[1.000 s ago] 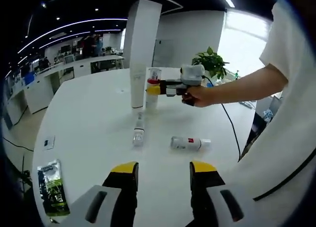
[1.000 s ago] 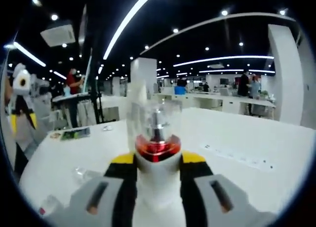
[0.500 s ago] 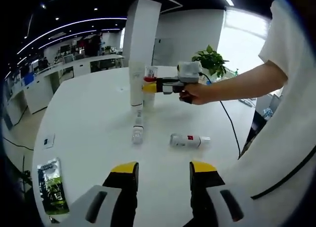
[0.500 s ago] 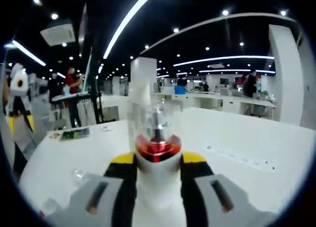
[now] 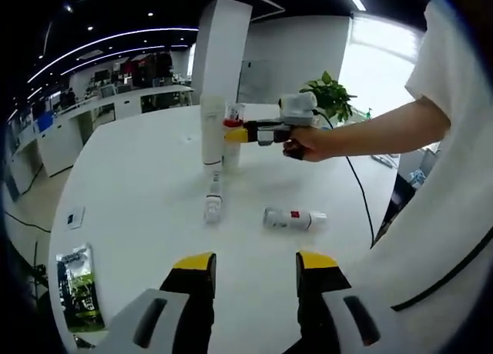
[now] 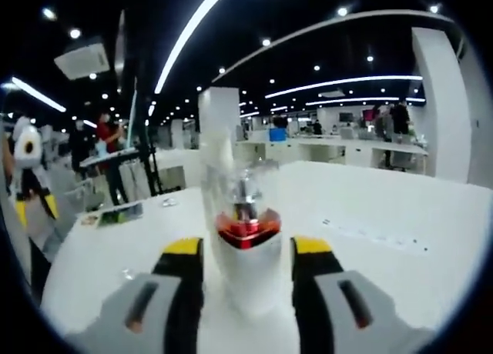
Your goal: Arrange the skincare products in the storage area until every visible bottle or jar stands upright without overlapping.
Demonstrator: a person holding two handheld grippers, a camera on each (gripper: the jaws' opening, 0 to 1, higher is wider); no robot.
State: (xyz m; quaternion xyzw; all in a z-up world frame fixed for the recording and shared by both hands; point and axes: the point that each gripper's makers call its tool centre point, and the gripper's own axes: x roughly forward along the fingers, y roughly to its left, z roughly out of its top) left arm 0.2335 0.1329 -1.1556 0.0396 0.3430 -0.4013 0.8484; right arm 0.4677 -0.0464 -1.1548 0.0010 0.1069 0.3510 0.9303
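Observation:
A white pump bottle point(image 6: 246, 262) with a red collar and clear cap stands upright on the white table point(image 5: 139, 177), between the jaws of my right gripper point(image 6: 248, 250). The jaws are open, with a small gap on each side of it. Right behind it stands a tall white tube point(image 5: 211, 131). In the left gripper view the right gripper point(image 5: 235, 135) reaches that bottle point(image 5: 232, 142) from the right. A small clear-capped bottle point(image 5: 212, 200) and a white bottle with a red label point(image 5: 293, 218) lie on their sides nearer me. My left gripper point(image 5: 254, 271) hovers open over the near table.
A green packet point(image 5: 77, 296) lies at the table's near left edge. A potted plant point(image 5: 327, 96) stands at the far side, and a cable runs down the right side. The person's arm point(image 5: 370, 135) stretches in from the right. Office desks and people fill the background.
My right gripper's jaws have spread apart and let go of the pump bottle, which now stands on the table. The left gripper has barely moved.

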